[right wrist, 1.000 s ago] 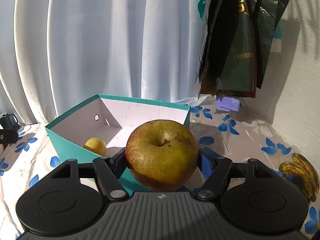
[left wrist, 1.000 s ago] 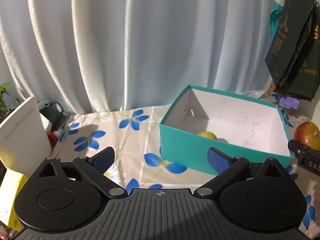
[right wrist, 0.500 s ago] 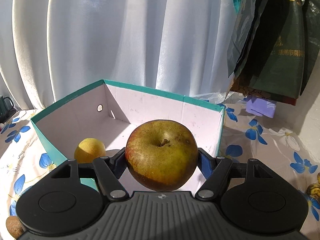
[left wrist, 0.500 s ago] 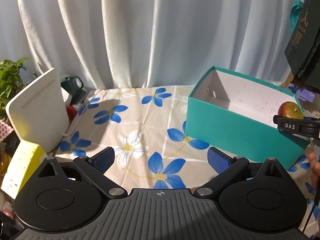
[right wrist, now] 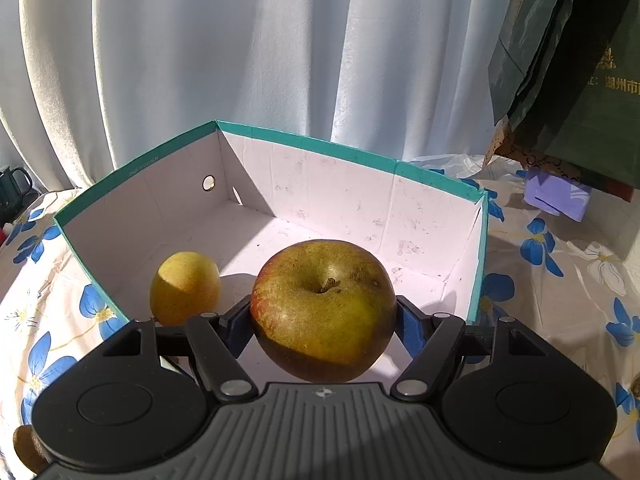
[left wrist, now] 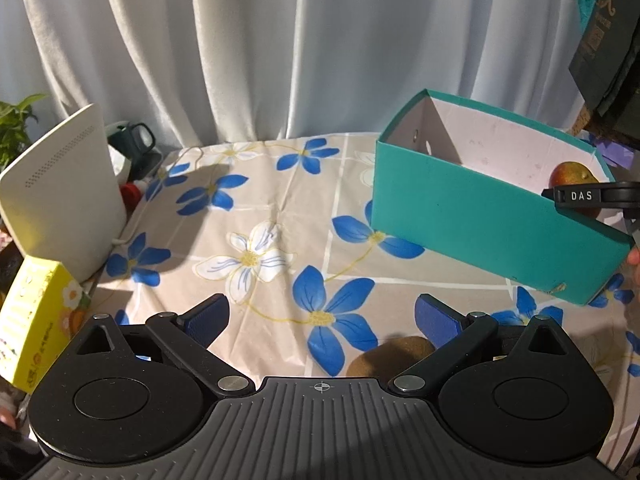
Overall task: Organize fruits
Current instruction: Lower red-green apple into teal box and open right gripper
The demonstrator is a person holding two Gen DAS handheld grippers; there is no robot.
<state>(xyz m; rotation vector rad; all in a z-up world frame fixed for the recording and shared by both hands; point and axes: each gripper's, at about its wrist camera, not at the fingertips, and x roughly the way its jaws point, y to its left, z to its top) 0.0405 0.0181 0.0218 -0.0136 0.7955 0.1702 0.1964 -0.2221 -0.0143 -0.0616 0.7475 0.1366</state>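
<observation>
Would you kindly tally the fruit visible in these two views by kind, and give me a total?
Apple: 1, gripped by the right gripper over the teal box
Yellow fruit: 1, inside the box
Kiwi: 1, on the tablecloth by the open left gripper
Total: 3

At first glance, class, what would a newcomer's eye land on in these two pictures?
The big russet apple clamped in the right gripper, hanging over the open teal box. A small yellow fruit sits inside the box at its left. Below the open left gripper, a brown kiwi lies on the blue-flowered tablecloth.
</observation>
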